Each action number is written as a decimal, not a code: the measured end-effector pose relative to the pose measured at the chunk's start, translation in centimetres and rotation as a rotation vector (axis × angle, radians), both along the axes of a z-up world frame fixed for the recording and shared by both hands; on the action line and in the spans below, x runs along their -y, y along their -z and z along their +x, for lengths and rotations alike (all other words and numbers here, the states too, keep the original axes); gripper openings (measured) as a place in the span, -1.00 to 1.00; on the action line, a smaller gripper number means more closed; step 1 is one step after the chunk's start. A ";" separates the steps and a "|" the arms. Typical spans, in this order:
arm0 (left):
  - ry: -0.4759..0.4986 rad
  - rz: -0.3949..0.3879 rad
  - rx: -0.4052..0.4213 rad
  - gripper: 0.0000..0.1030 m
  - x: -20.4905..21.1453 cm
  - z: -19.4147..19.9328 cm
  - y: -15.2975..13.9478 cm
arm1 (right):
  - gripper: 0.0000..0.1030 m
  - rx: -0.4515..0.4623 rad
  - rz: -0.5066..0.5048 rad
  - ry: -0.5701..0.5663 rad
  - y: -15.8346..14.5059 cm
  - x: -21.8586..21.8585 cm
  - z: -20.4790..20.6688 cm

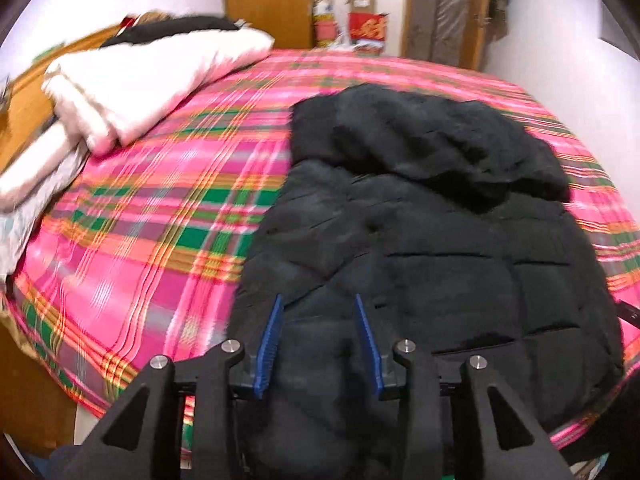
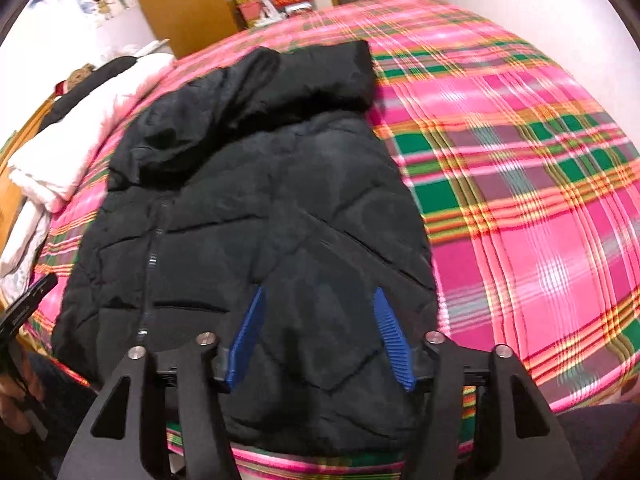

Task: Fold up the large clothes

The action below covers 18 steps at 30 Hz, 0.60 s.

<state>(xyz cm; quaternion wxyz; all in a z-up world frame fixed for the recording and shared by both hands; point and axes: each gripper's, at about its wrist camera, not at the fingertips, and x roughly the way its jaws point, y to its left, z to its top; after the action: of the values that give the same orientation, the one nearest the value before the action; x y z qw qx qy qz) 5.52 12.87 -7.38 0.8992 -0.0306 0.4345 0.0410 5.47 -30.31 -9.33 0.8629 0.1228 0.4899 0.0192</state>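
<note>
A black quilted hooded jacket (image 1: pixel 420 220) lies flat on the bed, front up, with its zipper (image 2: pixel 152 264) running down the middle and its hood (image 2: pixel 280 80) at the far end. My left gripper (image 1: pixel 319 298) hovers over the jacket's near left part. Its blue pads (image 1: pixel 270 340) stand apart with nothing pinched between them. Over the near right part of the jacket (image 2: pixel 260 184) my right gripper (image 2: pixel 319 290) is open wider, pads (image 2: pixel 394 340) clear of the fabric. The jacket's hem is hidden behind both gripper bodies.
A pink, green and orange plaid sheet (image 1: pixel 160 220) covers the bed. A folded white quilt (image 1: pixel 140 80) lies at the head end by the wooden headboard (image 1: pixel 24 100). A wooden cabinet (image 1: pixel 268 0) and red boxes (image 1: pixel 364 24) stand beyond the bed. A hand (image 2: pixel 16 396) shows at the left edge.
</note>
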 end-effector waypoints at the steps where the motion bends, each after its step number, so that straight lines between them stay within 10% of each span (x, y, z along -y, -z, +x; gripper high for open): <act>1: -0.021 -0.007 -0.014 -0.23 -0.9 0.2 0.5 | 0.14 -0.009 0.002 0.018 0.3 0.5 0.0; 7: -0.190 -0.126 -0.069 -0.06 -5.7 0.7 2.5 | 0.14 -0.056 0.005 0.108 1.8 2.9 0.2; 18: -0.106 -0.185 -0.157 0.13 -4.4 1.5 5.1 | 0.27 -0.184 0.177 0.140 5.3 4.5 -0.6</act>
<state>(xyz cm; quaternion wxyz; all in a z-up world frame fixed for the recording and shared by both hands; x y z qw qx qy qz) 7.07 17.28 -12.44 0.8523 -0.1330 0.5033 0.0503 4.89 -34.76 -14.65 0.7995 0.2334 0.5534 -0.0093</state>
